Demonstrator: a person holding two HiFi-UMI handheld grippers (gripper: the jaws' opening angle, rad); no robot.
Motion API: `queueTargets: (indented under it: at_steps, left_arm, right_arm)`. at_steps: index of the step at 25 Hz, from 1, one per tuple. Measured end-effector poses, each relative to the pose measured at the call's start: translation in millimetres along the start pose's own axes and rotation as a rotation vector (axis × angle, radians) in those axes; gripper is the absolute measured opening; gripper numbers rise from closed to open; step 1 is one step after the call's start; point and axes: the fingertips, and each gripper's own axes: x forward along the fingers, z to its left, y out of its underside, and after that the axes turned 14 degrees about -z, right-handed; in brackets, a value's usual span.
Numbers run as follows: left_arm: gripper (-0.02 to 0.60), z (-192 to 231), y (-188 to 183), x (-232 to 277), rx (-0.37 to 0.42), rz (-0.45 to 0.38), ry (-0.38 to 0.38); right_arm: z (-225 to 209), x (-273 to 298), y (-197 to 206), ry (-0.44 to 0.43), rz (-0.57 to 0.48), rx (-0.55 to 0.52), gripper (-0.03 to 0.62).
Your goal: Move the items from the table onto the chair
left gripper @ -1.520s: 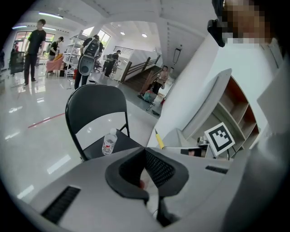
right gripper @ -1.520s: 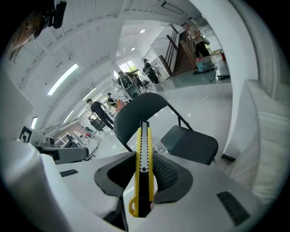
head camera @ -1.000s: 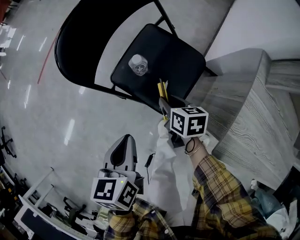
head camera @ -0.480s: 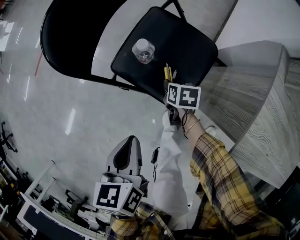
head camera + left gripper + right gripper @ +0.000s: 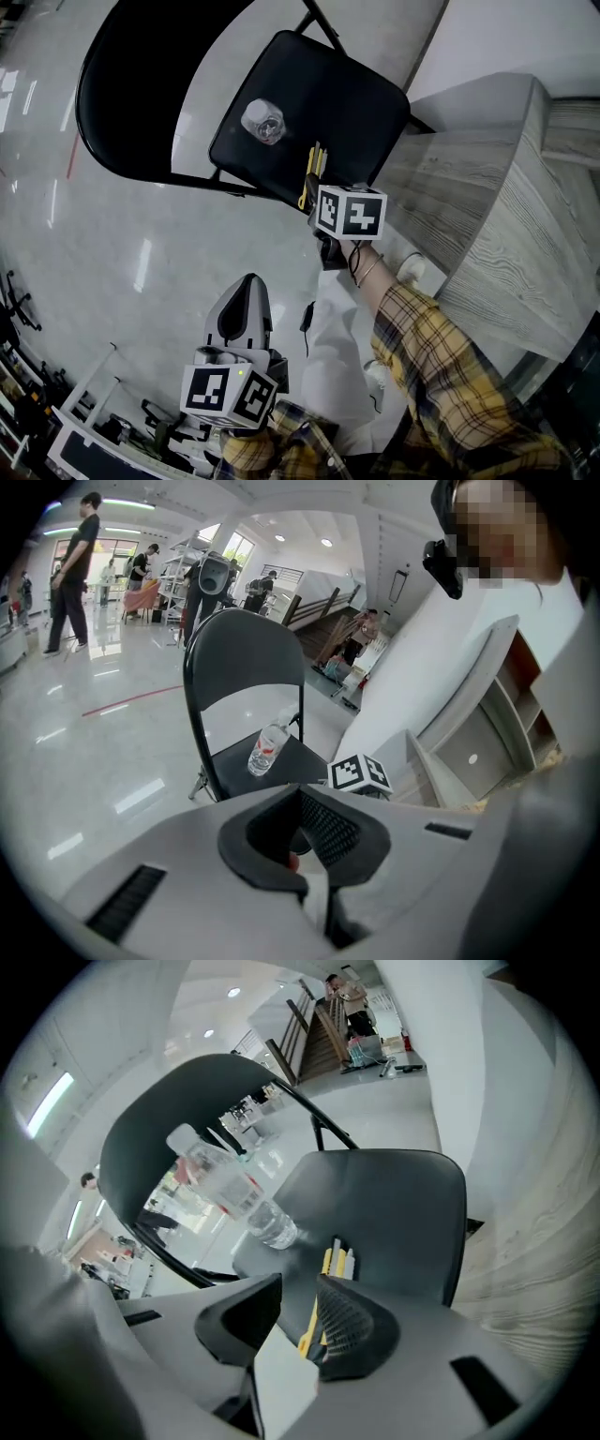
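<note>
A black folding chair point(image 5: 347, 103) stands on the glossy floor, with a clear water bottle point(image 5: 262, 123) upright on its seat. My right gripper point(image 5: 316, 190) hangs over the seat's front edge, shut on a yellow utility knife point(image 5: 312, 169) whose tip points toward the bottle. In the right gripper view the knife point(image 5: 330, 1274) lies against the right pad, with the bottle point(image 5: 234, 1190) and seat point(image 5: 394, 1213) just beyond. My left gripper point(image 5: 242, 305) hangs low near the person's body, shut and empty. The left gripper view shows the bottle point(image 5: 266, 751) on the chair point(image 5: 234, 667).
A grey wood-grain table point(image 5: 487, 216) stands to the right of the chair, close to the seat's corner. White panels point(image 5: 525, 42) rise behind it. Equipment clutter point(image 5: 103, 422) lies on the floor at lower left. People point(image 5: 75, 564) walk far off.
My right gripper has sunk with the knife toward the seat's front edge. The left gripper has kept its place.
</note>
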Motion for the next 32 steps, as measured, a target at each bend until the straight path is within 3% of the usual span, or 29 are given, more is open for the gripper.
queueTargets:
  at_steps: [5, 10, 17, 20, 24, 32]
  left_arm:
    - [0.003, -28.7, -47.5, 3.2, 0.035, -0.055, 0.061]
    - [0.003, -72.6, -93.0, -6.8, 0.074, -0.107, 0.118]
    - [0.003, -144.6, -154.0, -16.9, 0.167, -0.167, 0.272]
    - [0.003, -191.6, -158.2, -20.1, 0.194, -0.171, 0.355]
    - [0.003, -260.7, -156.6, -21.8, 0.256, -0.163, 0.485]
    - [0.003, -394.1, -124.4, -48.5, 0.368, -0.128, 0.685]
  right_arm:
    - [56.1, -59.7, -38.4, -0.113, -0.046, -0.005, 0.126]
    - [103.0, -134.1, -77.9, -0.228, -0.1, 0.056, 0.126]
    - [139.6, -242.2, -135.1, -0.362, -0.216, -0.037, 0.126]
    - [127.9, -292.8, -152.3, -0.361, -0.275, -0.104, 0.126]
    - [95.5, -353.1, -181.7, -0.296, -0.394, -0.187, 0.126]
    - [-12.4, -483.3, -222.3, -0.177, -0.565, -0.186, 0.126]
